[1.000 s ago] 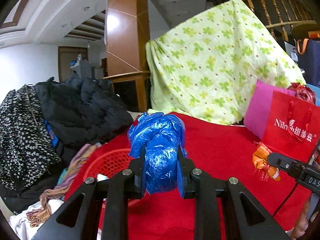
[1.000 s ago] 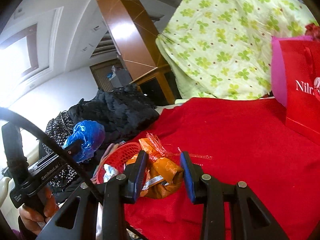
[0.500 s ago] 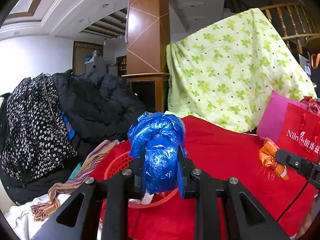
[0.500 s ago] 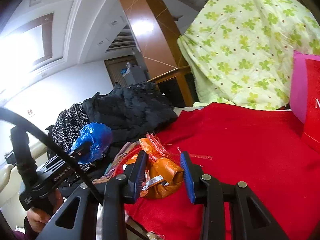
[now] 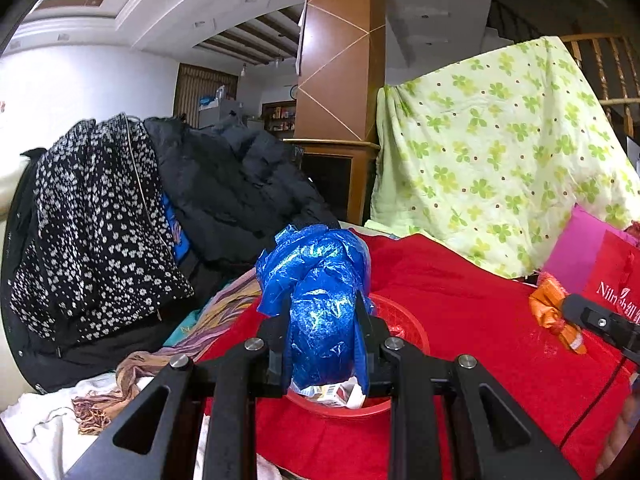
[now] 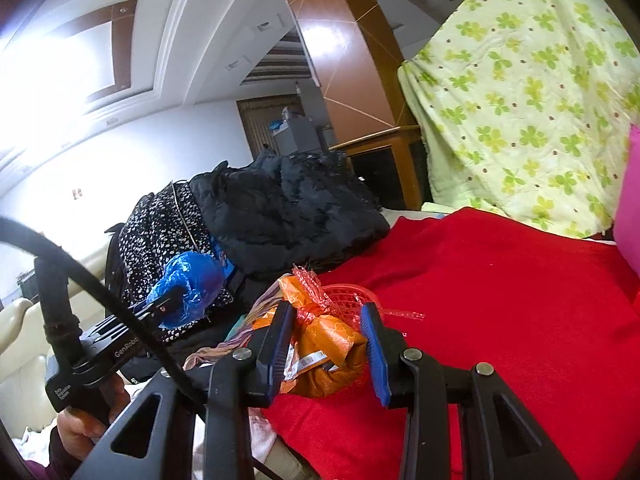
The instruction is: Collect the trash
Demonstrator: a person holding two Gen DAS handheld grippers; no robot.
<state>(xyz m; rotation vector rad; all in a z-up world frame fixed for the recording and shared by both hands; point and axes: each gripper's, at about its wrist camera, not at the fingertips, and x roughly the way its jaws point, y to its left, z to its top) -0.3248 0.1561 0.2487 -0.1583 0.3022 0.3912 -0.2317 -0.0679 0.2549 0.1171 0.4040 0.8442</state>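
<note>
My left gripper (image 5: 322, 332) is shut on a crumpled blue plastic bag (image 5: 320, 300), held just above a round red mesh basket (image 5: 404, 320) on the red cloth. Paper scraps lie in the basket under the bag. My right gripper (image 6: 326, 344) is shut on an orange wrapper (image 6: 328, 344) tied with red mesh, near the basket (image 6: 352, 294) that peeks out behind it. The left wrist view catches the orange wrapper (image 5: 554, 312) at the far right. In the right wrist view the blue bag (image 6: 190, 286) hangs at the left in the other gripper.
A red cloth (image 5: 480, 320) covers the surface. Dark coats (image 5: 224, 196) and a spotted garment (image 5: 92, 216) are piled at the left, with a striped scarf (image 5: 192, 340) below. A green floral sheet (image 5: 500, 152) drapes behind; red and pink gift bags (image 5: 612, 276) stand right.
Both grippers have swung toward the red basket with their loads. The basket now lies right under the blue bag, and the orange wrapper has come nearer to it.
</note>
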